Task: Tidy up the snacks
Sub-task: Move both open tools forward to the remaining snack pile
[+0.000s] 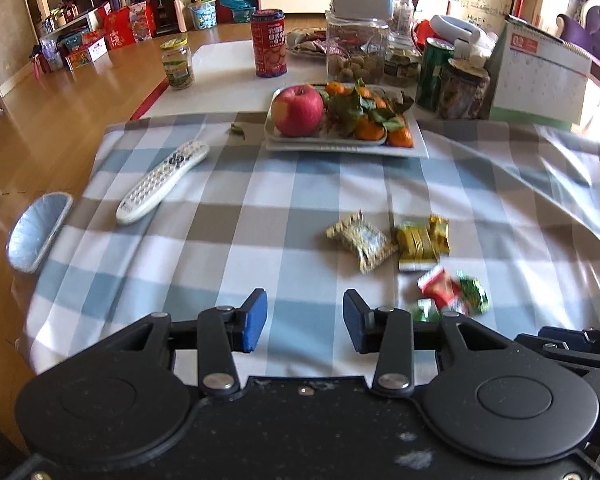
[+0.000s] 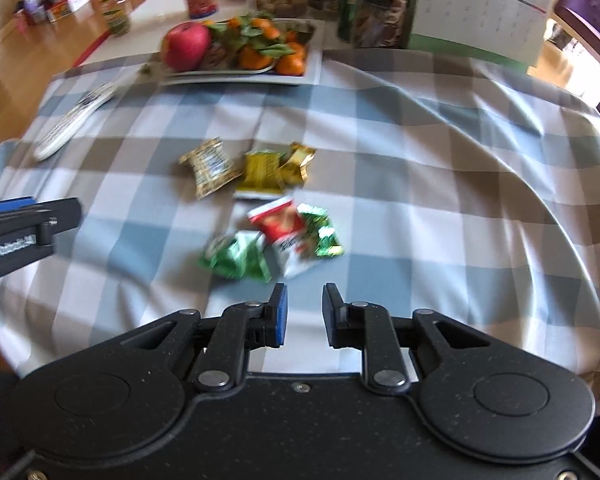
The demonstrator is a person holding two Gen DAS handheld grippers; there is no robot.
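At the centre of the checked cloth on the surface [image 1: 260,208] lie the snacks, in two loose groups. The far group holds a beige packet [image 2: 208,168], a yellow packet [image 2: 262,172] and a small gold packet [image 2: 298,162], touching or just beside one another. The near group holds a red packet [image 2: 278,222] with green packets [image 2: 236,256] touching it on both sides.

My left hand-held gripper [image 1: 305,320] stands about half open with nothing between its pads, above bare cloth to the left of the near group. My right hand-held gripper [image 2: 303,314] has a narrower gap, also empty, just short of the red and green packets.

Step in hand, as I judge it: no packet is gripped, so I am between picks or approaching one. The next move calls for one hand-held gripper to lower onto a single packet edge. The packets overlap, so a careless close may take two at once. No container for them is evident in either view.

Beyond the snacks sits a white plate [image 1: 416,148] with an apple [image 1: 298,110] and tangerines [image 1: 370,128]. A remote control [image 1: 160,182] lies near the left edge. Jars and tins stand behind the plate, well apart from the packets. Nothing blocks the approach.
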